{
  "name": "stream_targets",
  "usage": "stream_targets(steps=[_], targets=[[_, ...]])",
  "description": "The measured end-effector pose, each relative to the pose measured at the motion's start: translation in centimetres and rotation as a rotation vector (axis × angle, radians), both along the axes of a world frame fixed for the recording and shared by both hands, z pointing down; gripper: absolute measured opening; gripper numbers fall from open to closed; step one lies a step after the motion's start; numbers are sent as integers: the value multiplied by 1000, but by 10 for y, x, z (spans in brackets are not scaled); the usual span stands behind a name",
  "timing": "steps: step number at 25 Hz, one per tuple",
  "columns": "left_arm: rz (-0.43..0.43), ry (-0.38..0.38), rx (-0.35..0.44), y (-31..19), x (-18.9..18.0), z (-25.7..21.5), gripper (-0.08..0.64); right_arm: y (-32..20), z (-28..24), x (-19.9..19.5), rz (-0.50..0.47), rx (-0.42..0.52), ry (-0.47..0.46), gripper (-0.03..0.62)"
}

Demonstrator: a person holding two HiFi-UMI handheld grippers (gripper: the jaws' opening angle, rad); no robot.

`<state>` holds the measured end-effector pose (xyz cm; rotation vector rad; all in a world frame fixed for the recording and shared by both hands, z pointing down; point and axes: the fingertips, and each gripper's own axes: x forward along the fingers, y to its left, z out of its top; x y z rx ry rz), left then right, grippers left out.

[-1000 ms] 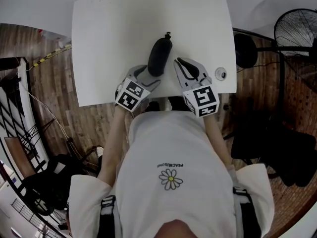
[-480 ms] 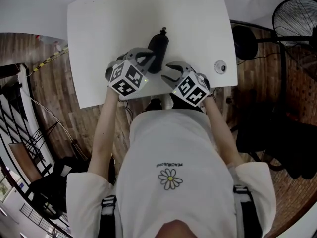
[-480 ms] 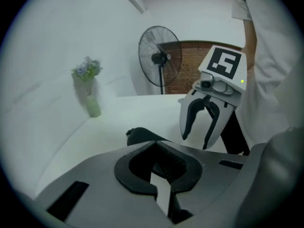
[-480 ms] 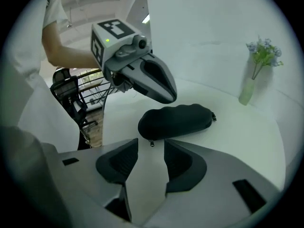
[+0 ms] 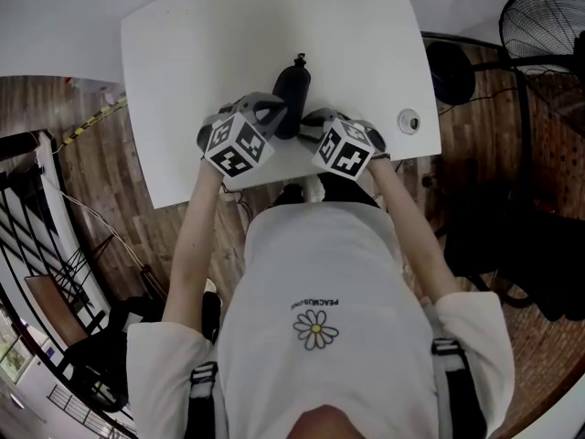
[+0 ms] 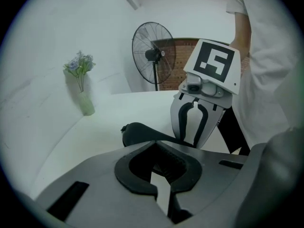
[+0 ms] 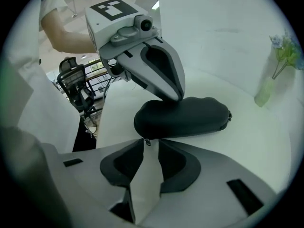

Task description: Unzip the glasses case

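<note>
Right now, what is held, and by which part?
Nothing is gripped yet. The left gripper, shut, rests its tip on the glasses case's top; the right gripper has just been closing around the zipper pull, not pinching it.

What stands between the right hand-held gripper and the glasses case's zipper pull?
Nothing visible. The zipper pull of the glasses case sits at the gap between the right hand-held gripper's tips, which have just been closing but stand apart.

Soft, even light is falling on the white table (image 5: pixel 183 53), leaving only faint shadows. The gripper views are bending hard toward dark round borders, near parts are blurring, and the black glasses case (image 7: pixel 183 115) is losing detail.
</note>
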<state>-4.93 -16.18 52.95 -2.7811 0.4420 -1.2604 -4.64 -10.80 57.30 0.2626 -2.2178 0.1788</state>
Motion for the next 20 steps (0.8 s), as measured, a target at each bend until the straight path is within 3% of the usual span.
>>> stream_targets(steps=[3,7,11,16,20], targets=[[-30,43,-17,-1,-1,-1,14,7,6,-5,-47,-21,29,86],[-37,42,-15,-1,-2,0,15,3,8,-5,-53,-8,38,35],[-52,55,-15,-1,-2,0,15,6,5,-3,-64,-14,37,29],[-67,61,-13,-3,-2,1,15,8,3,3,-88,52,73,11],[-73,57,-6,-1,-1,1,15,11,3,5,-50,46,77,8]])
